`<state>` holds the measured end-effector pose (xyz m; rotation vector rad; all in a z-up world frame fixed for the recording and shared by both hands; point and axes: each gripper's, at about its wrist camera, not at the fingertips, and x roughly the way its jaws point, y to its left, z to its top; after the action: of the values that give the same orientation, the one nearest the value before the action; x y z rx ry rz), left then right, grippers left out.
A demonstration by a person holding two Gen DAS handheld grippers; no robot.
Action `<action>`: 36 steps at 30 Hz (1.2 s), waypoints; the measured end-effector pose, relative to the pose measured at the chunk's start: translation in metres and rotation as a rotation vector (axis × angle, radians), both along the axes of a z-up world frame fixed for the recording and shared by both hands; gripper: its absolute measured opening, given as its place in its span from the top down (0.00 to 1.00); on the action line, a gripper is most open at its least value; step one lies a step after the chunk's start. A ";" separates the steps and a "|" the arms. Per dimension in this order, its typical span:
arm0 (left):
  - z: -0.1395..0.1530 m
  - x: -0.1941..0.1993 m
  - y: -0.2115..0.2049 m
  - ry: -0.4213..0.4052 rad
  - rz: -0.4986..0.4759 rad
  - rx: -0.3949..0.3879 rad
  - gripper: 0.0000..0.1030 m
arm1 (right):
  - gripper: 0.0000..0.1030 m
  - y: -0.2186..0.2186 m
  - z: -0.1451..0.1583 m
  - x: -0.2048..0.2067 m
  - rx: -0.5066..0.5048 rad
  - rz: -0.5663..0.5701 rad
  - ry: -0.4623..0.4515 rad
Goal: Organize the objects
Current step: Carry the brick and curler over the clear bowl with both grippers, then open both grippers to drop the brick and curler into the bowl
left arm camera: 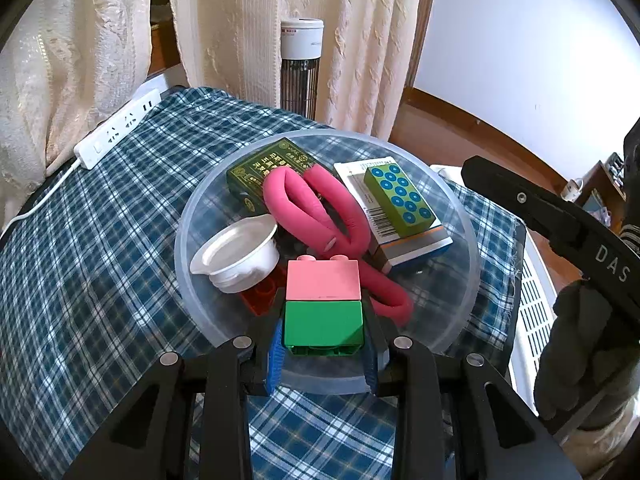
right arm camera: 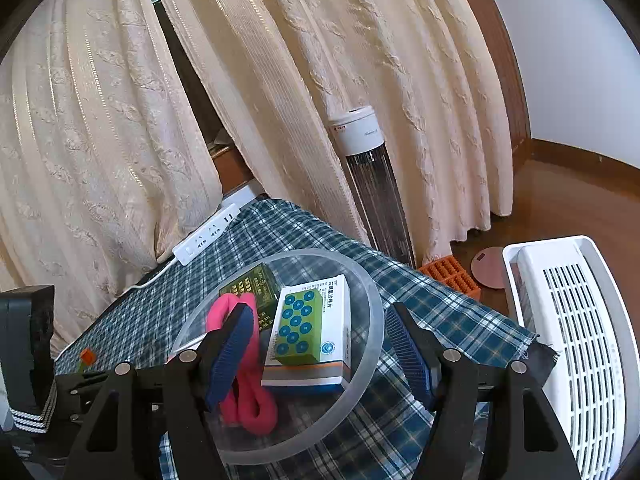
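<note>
Pink-and-green stacked toy bricks sit clamped in the left gripper over the near rim of the clear round plastic bowl, presumably for dropping in, while the right gripper gapes wide, empty.

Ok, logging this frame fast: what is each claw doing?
Left claw: closed on the pink-and-green block stack.
Right claw: open, holding nothing.

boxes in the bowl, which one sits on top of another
The green box with blue dots; it lies atop the white medicine box, while the dark green box rests apart.
</note>
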<state>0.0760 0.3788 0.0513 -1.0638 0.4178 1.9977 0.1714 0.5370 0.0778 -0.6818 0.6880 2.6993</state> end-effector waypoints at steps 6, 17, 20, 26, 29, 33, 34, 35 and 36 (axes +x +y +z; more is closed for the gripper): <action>-0.002 -0.004 0.001 -0.003 0.011 0.006 0.67 | 0.30 0.000 0.000 0.000 0.002 -0.001 -0.002; 0.008 -0.004 -0.011 0.019 0.021 0.039 0.47 | 0.30 -0.006 0.002 0.000 0.019 -0.004 -0.002; 0.009 -0.002 -0.016 0.024 0.024 0.037 0.46 | 0.30 -0.009 0.003 0.000 0.021 -0.001 -0.003; 0.013 -0.004 -0.030 0.025 0.046 0.050 0.43 | 0.30 -0.019 0.007 -0.001 0.029 0.013 -0.004; 0.015 -0.006 -0.039 0.021 0.070 0.058 0.39 | 0.30 -0.025 0.009 -0.003 0.034 0.023 -0.005; 0.017 -0.009 -0.052 0.015 0.102 0.069 0.35 | 0.30 -0.035 0.010 -0.005 0.041 0.042 -0.009; 0.017 -0.010 -0.056 0.015 0.111 0.071 0.35 | 0.30 -0.038 0.011 -0.006 0.043 0.048 -0.009; 0.018 -0.011 -0.060 0.016 0.120 0.072 0.34 | 0.30 -0.041 0.011 -0.007 0.045 0.054 -0.009; 0.018 -0.012 -0.064 0.020 0.132 0.072 0.34 | 0.30 -0.044 0.011 -0.008 0.046 0.060 -0.010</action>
<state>0.0643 0.3146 0.0693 -1.0513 0.2904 2.1246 0.1633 0.4929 0.0888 -0.7153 0.6099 2.7552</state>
